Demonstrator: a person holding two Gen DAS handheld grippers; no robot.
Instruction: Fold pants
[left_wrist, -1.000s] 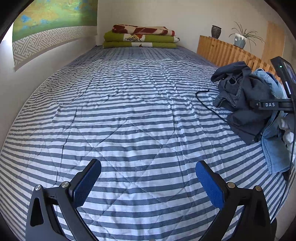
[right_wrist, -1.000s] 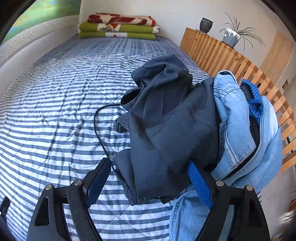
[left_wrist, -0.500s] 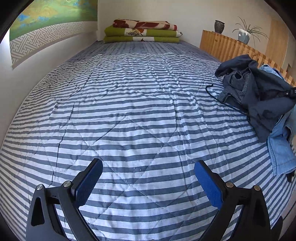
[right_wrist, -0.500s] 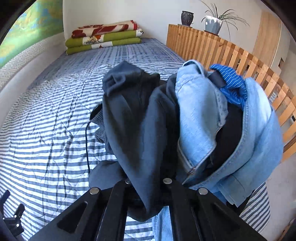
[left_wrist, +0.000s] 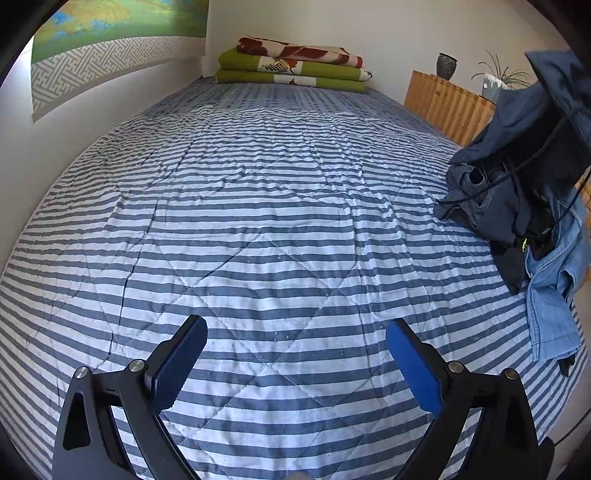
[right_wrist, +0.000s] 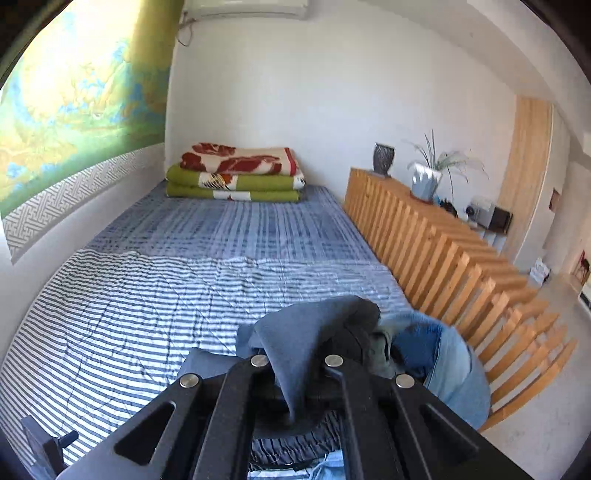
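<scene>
Black claw (left_wrist: 295, 365) frames, blue pads (left_wrist: 413, 369), silver screws

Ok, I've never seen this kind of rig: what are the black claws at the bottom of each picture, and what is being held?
They are hand-held two-finger grippers, one in each of a person's hands, each with a camera looking along its fingers. The left view shows the left gripper open and empty above the striped bedspread. The right view shows the right gripper shut on a fold of dark blue pants, lifted from a heap with light denim. Folded blankets lie at the far end.
</scene>
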